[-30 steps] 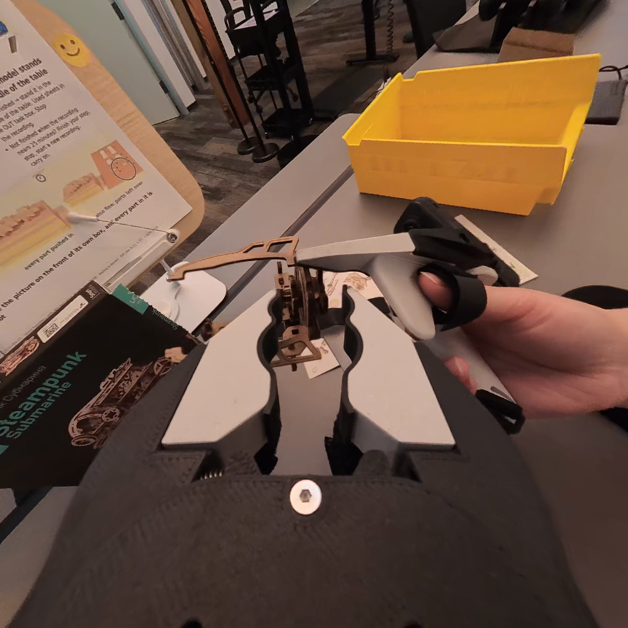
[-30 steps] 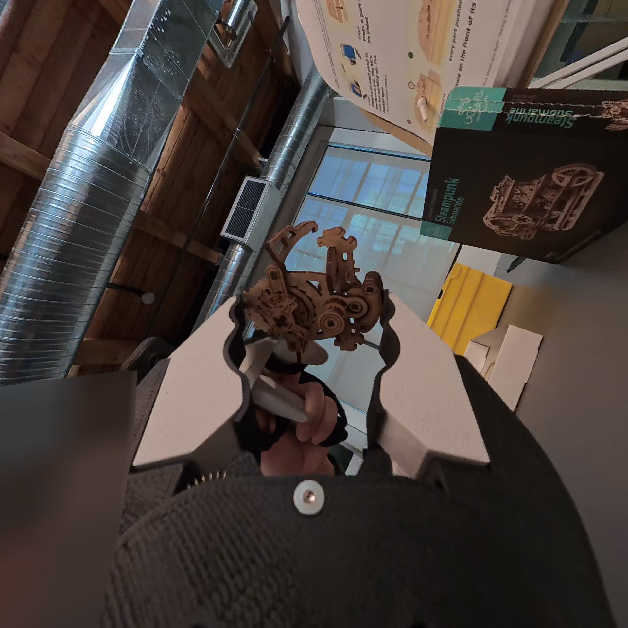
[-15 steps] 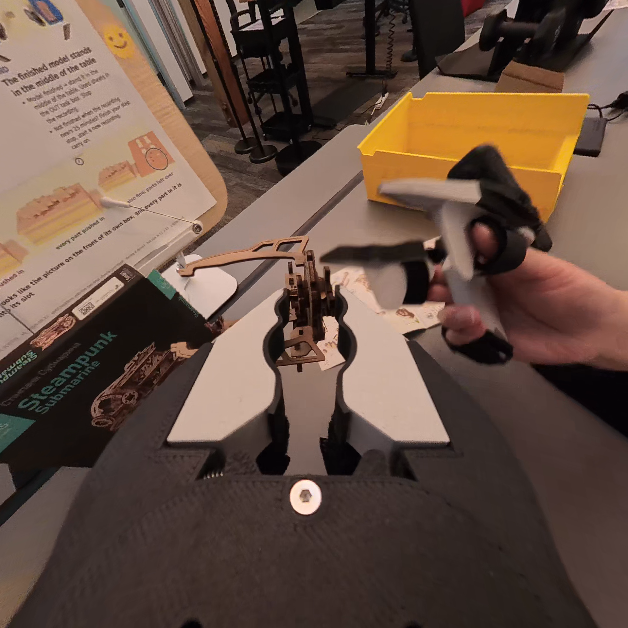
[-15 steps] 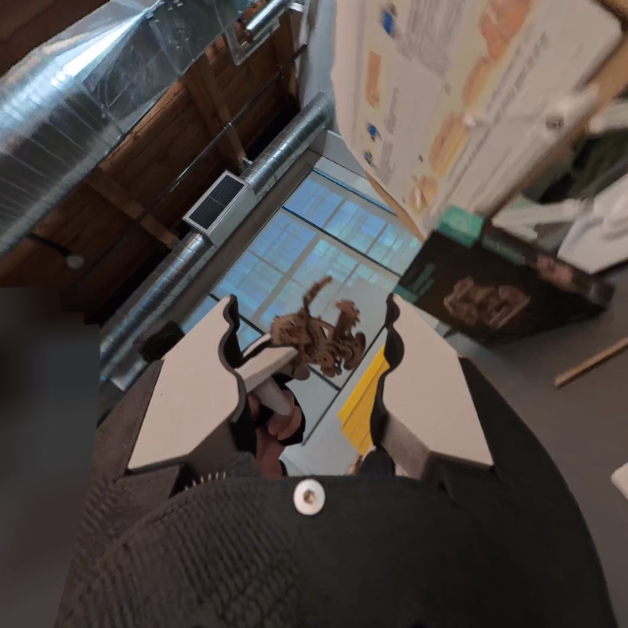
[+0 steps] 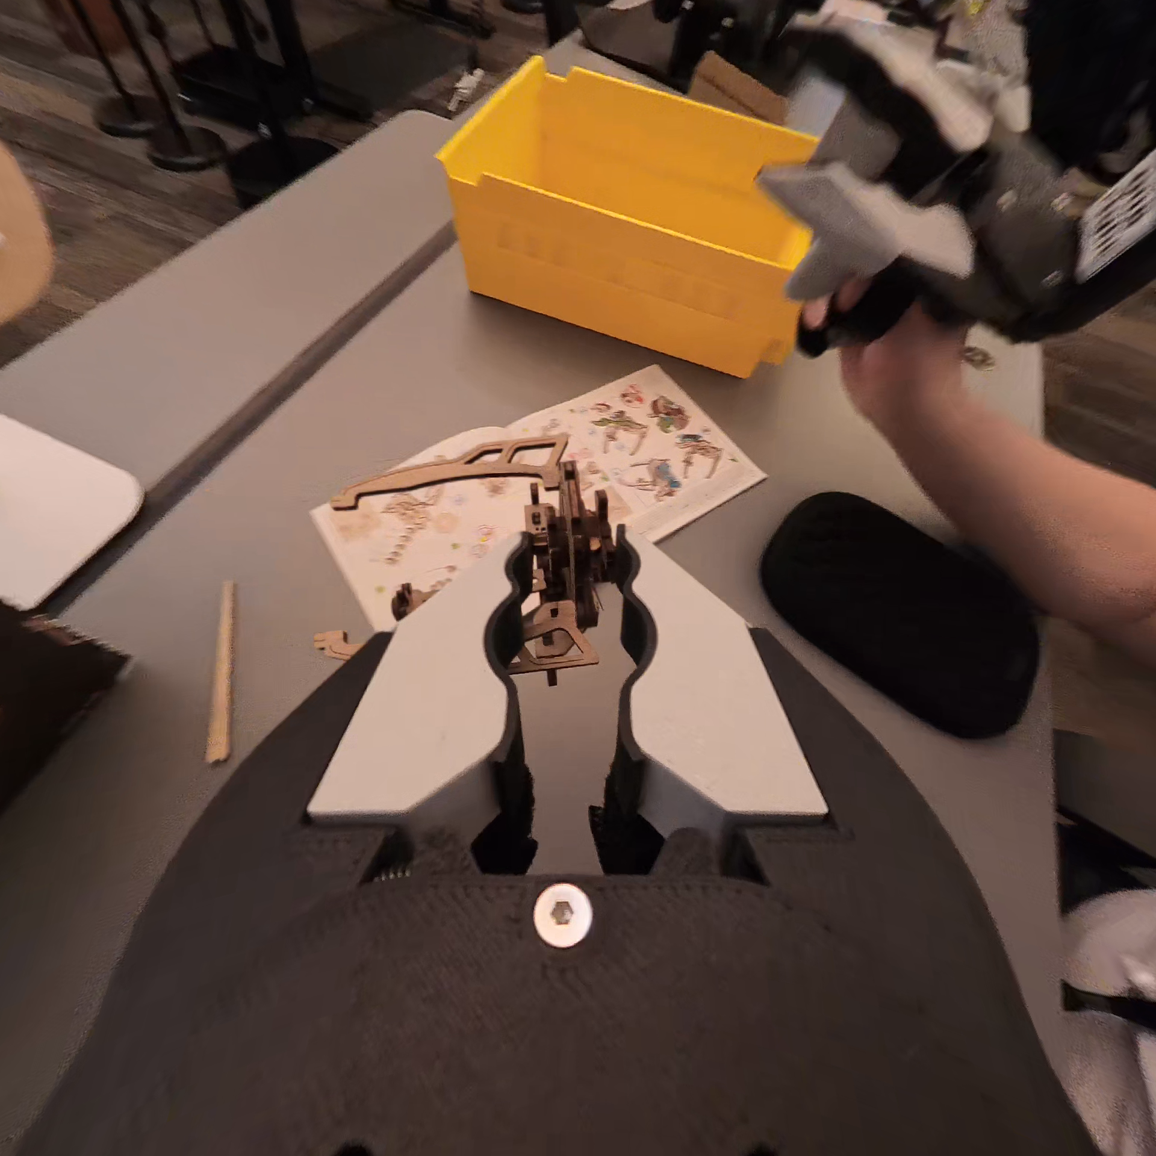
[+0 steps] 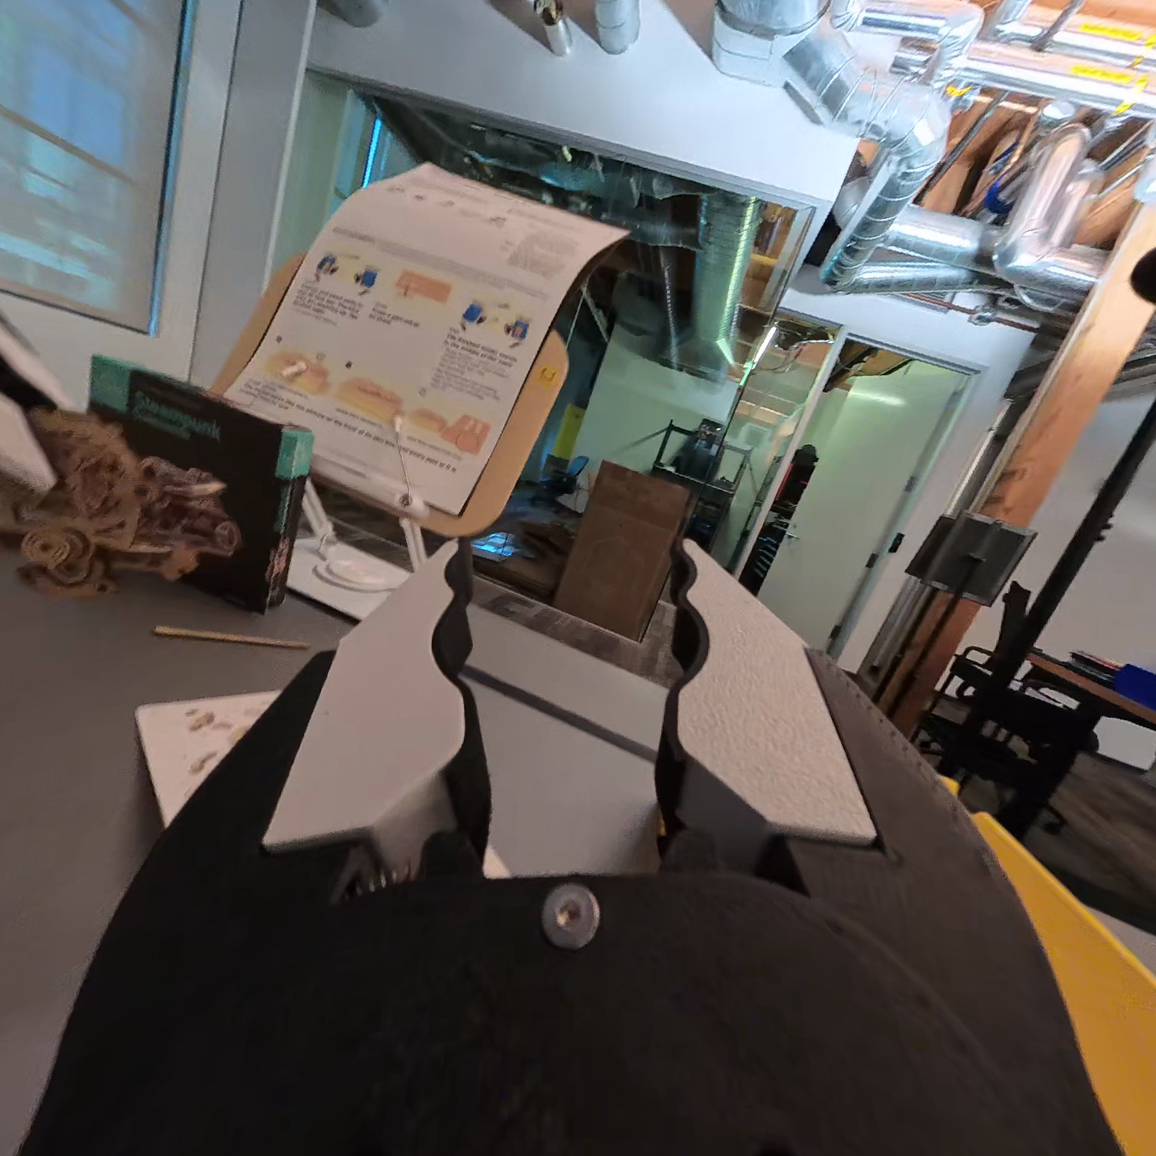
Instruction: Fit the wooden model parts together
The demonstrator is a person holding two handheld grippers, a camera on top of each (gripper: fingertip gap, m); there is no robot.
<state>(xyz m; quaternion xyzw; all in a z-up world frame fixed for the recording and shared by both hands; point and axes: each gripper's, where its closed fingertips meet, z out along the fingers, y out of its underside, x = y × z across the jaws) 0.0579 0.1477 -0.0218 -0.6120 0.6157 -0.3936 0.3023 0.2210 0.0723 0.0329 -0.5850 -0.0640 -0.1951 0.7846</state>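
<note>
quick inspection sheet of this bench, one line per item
surface: grey table, seam running across it
job's things: wooden model clamped in left gripper; loose wooden part beside instruction sheet
clutter: yellow bin, thin stick, black pouch, model box
grippers: left shut on model; right gripper jaws apart, nothing between them
cables: nothing seen
surroundings: instruction poster on stand, ceiling ducts
</note>
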